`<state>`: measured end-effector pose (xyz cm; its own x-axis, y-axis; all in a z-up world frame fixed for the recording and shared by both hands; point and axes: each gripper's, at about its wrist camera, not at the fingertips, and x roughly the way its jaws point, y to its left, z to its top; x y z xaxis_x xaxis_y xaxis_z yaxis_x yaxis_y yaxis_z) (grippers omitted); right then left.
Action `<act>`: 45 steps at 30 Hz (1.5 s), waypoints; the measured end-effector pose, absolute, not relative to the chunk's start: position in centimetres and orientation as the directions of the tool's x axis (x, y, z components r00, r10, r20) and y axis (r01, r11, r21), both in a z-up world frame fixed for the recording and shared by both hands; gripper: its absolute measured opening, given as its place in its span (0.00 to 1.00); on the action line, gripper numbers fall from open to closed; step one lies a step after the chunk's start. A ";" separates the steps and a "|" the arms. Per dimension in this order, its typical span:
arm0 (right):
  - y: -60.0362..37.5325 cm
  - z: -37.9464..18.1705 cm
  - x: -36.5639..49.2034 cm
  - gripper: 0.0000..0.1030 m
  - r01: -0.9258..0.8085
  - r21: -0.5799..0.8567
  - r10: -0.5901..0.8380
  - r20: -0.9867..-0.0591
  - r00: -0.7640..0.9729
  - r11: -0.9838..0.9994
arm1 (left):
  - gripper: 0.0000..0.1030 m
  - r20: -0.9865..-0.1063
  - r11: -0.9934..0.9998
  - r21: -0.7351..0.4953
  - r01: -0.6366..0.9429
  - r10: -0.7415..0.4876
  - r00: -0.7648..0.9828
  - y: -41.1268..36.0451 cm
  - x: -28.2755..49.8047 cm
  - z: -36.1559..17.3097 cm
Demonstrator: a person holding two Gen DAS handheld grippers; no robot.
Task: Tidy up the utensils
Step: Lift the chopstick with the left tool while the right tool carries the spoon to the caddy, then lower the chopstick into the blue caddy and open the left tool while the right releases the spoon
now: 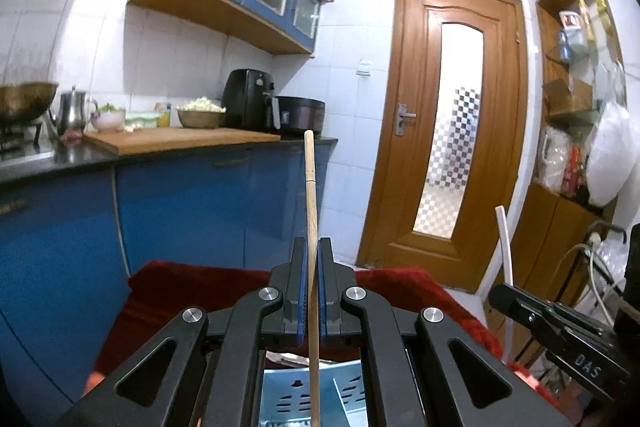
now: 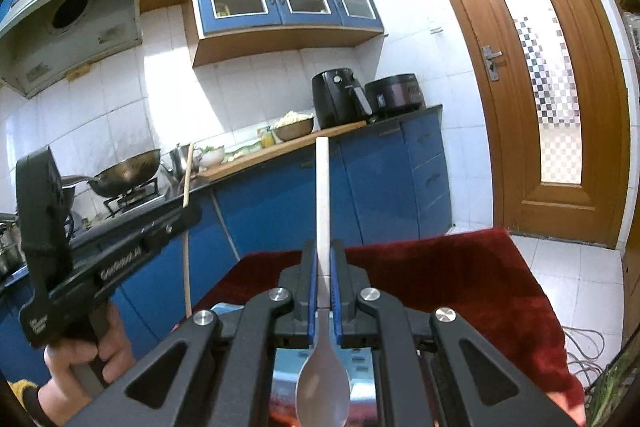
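Observation:
My left gripper (image 1: 313, 247) is shut on a wooden chopstick (image 1: 310, 195) that stands upright between the blue pads, its lower end over a metal utensil holder (image 1: 288, 395) seen below the jaws. My right gripper (image 2: 323, 251) is shut on a white-handled spoon (image 2: 322, 187), handle up, metal bowl hanging down toward the camera. The right gripper and the white handle (image 1: 505, 247) show at the right of the left wrist view. The left gripper body (image 2: 120, 239) and the chopstick (image 2: 187, 195) show at the left of the right wrist view. Both are held above a red cloth (image 2: 460, 267).
A blue kitchen counter (image 1: 168, 151) with a cutting board, bowls, kettle, air fryer (image 1: 248, 99) and cooker runs behind. A wok (image 2: 124, 171) sits on the stove. A wooden door (image 1: 448, 131) is to the right, shelves with bags beyond it.

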<state>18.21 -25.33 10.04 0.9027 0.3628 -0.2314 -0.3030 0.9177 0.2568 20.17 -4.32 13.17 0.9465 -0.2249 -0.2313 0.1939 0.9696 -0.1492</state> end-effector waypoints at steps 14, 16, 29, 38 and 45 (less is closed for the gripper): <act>-24.6 6.9 20.9 0.07 -0.282 0.183 0.320 -0.234 0.918 0.942 | 0.04 -0.147 0.983 -0.165 0.081 -0.106 0.983 -3.8 22.6 9.7; -24.6 6.6 20.9 0.07 -0.280 0.174 0.316 -0.238 0.918 0.944 | 0.04 -0.154 0.984 -0.163 0.068 -0.094 0.984 -3.8 22.7 9.1; -24.0 5.4 20.5 0.08 -0.294 0.133 0.322 -0.305 0.896 0.946 | 0.04 -0.240 0.986 -0.147 0.074 -0.109 0.965 -3.6 22.0 6.0; -24.0 6.2 18.9 0.27 -0.316 0.153 0.349 -0.310 0.884 0.936 | 0.04 -0.271 0.987 -0.135 0.083 -0.118 0.955 -3.3 20.6 4.7; -24.4 7.6 16.9 0.33 -0.303 0.158 0.338 -0.282 0.898 0.940 | 0.15 -0.301 0.982 -0.152 0.111 -0.153 0.941 -2.9 19.2 4.7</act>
